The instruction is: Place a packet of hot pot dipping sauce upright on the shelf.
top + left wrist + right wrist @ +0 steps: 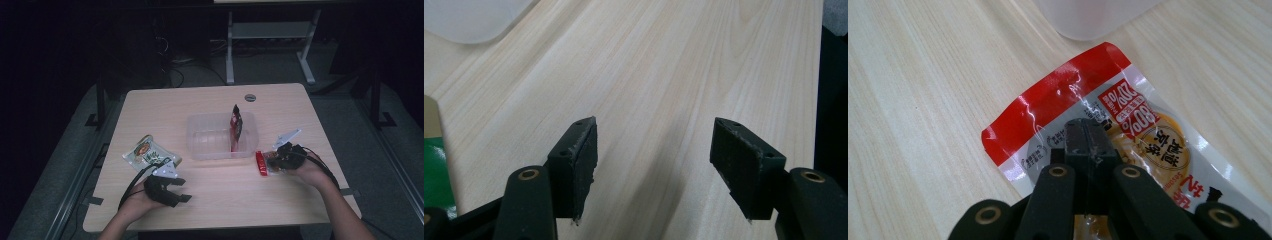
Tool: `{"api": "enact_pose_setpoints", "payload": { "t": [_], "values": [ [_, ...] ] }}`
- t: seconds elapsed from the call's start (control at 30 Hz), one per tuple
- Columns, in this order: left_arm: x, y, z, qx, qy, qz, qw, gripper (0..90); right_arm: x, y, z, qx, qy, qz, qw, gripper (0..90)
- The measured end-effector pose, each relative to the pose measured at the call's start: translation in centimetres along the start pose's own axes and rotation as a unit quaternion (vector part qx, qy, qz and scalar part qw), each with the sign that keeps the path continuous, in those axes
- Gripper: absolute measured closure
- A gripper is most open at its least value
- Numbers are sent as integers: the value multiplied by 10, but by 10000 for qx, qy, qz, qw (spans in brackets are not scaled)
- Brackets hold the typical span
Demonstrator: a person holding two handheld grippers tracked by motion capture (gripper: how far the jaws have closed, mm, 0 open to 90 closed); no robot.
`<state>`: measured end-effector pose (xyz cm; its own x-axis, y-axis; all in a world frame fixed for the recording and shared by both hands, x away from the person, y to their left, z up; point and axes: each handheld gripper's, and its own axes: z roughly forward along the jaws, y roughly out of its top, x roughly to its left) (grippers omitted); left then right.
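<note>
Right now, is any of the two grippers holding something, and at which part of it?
The right gripper is shut on the red-edged snack packet, pinching its flat face behind the red end. The left gripper is open over the table, holding nothing.

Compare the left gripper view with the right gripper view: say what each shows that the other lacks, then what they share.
Left gripper view alone: the left gripper with jaws wide apart, nothing between them, and a green packet's edge. Right gripper view alone: the right gripper shut on the red-edged snack packet. Both: the pale wooden table and a corner of the clear plastic container.
</note>
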<state>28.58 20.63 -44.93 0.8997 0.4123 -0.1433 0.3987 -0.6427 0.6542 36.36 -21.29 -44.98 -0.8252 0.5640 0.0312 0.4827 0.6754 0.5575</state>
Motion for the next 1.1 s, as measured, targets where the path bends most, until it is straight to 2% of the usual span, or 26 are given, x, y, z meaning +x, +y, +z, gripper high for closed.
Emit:
{"api": "enact_pose_setpoints", "payload": {
  "t": [0.13, 0.2, 0.37, 0.47, 0.67, 0.7, 0.73, 0.77, 0.83, 0.9, 1.1],
  "values": [
    [-1, 0, 1, -3, -28, -51, 10000, 353, -2, 0, 2, 32, 29, 8, 10000, 900],
    [-1, 0, 1, 25, -18, 6, 10000, 353, -2, 1, 3, 56, 80, -29, 9999, 900],
    [0, 0, 2, 27, -40, -54, 10000, 351, 0, 1, 4, 61, 243, -99, 9996, 900],
    [0, 0, 3, 34, -41, -14, 10000, 351, 3, 2, 7, 63, 414, -197, 9989, 900],
    [0, 0, 2, 40, -35, -32, 10000, 351, 13, 9, 13, 94, 551, -511, 9971, 900],
    [-1, 0, 1, 35, -39, -40, 10000, 351, 14, 10, 12, 104, 521, -559, 9970, 900],
    [-1, 0, 1, 8, -37, -41, 10000, 351, 15, 11, 11, 68, 390, -629, 9972, 900],
    [0, 0, 0, 19, -16, 9, 10000, 351, 14, 13, 8, 23, 221, -569, 9981, 900],
    [0, -1, -1, 23, -23, -55, 10000, 351, 7, 17, 2, -148, -87, -347, 9993, 900],
    [1, -1, 0, 13, -17, -57, 10000, 351, 3, 19, 3, -104, -343, -216, 9991, 900],
    [0, -1, 1, 30, -29, -21, 10000, 351, -2, 17, 12, 100, -187, -108, 9997, 900]
  ]
}}
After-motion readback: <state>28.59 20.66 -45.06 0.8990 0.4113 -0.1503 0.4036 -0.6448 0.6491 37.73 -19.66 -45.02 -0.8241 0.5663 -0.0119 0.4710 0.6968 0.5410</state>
